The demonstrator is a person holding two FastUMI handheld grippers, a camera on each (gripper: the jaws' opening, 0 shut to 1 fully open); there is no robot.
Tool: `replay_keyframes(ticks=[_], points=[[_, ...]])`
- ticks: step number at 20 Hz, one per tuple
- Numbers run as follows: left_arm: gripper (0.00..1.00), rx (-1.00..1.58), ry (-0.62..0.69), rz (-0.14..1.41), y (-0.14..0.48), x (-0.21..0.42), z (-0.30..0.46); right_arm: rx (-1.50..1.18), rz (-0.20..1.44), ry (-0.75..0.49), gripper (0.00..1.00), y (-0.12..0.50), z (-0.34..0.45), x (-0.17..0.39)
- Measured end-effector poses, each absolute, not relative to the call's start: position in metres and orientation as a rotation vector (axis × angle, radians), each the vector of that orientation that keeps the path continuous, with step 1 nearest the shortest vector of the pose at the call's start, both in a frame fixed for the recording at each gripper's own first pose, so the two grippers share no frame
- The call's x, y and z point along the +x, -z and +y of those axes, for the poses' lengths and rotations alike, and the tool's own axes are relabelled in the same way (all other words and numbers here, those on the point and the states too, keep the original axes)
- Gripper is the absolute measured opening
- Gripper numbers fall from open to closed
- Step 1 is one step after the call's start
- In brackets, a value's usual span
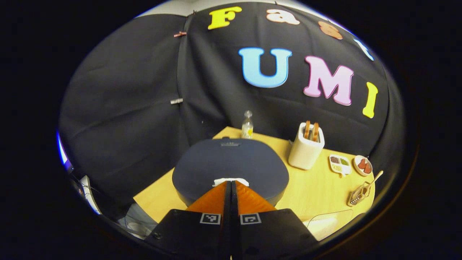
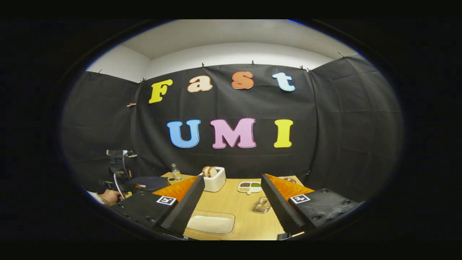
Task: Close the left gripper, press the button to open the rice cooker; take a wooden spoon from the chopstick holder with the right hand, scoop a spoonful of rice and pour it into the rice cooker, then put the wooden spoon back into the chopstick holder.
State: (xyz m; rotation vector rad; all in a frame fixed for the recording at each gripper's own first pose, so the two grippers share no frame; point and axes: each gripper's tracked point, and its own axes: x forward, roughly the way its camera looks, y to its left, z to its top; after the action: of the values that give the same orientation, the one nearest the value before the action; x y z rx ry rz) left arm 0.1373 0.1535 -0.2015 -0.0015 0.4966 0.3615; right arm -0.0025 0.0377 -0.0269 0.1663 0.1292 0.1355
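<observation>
On the left of the bench point(image 1: 317, 191), the left hand-held gripper point(image 1: 231, 183) is seen with its fingers drawn fully together, tips set at the pale button point(image 1: 231, 181) on the near edge of the dark rice cooker point(image 1: 231, 169), whose lid is still down; whether the button is already being pressed cannot be told. The button lies straight ahead of the closed tips, so the coming press is judged to run forward and down along the fingers' own axis. Further right, wooden spoon handles point(image 1: 311, 130) are shown standing upright in the white chopstick holder point(image 1: 306, 150), beyond and to the right of the cooker. A divided dish point(image 1: 340, 164) and a small plate point(image 1: 362, 165) are set to its right. The right hand-held gripper point(image 2: 232, 206) is held spread wide and empty above the near bench, with a clear tray of rice point(image 2: 211, 222) below it and the holder ahead, slightly left; that gripper is judged the nearer to the spoons.
</observation>
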Motion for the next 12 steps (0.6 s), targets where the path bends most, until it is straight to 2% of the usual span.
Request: replay_keyframes(ticks=[2,3,4,10,11,12], points=[[0.06,0.019,-0.331,0.421,0.166,0.135,0.146,0.167,0.125,-0.129,0.94,0.025,0.034,0.002],[0.05,0.017,-0.321,0.399,0.156,0.131,0.142,0.163,0.125,-0.122,0.98,0.025,0.031,0.006],[0.03,0.011,-0.311,0.378,0.146,0.127,0.140,0.157,0.127,-0.111,0.98,0.030,0.025,0.010],[0.05,-0.029,-0.212,0.254,0.105,0.090,0.102,0.157,0.165,-0.043,0.98,0.056,-0.006,0.034],[0.05,-0.014,-0.207,0.233,0.099,0.082,0.100,0.157,0.172,-0.033,0.94,0.060,-0.011,0.038],[0.05,0.001,-0.200,0.213,0.093,0.075,0.096,0.158,0.175,-0.024,0.98,0.064,-0.016,0.041]])
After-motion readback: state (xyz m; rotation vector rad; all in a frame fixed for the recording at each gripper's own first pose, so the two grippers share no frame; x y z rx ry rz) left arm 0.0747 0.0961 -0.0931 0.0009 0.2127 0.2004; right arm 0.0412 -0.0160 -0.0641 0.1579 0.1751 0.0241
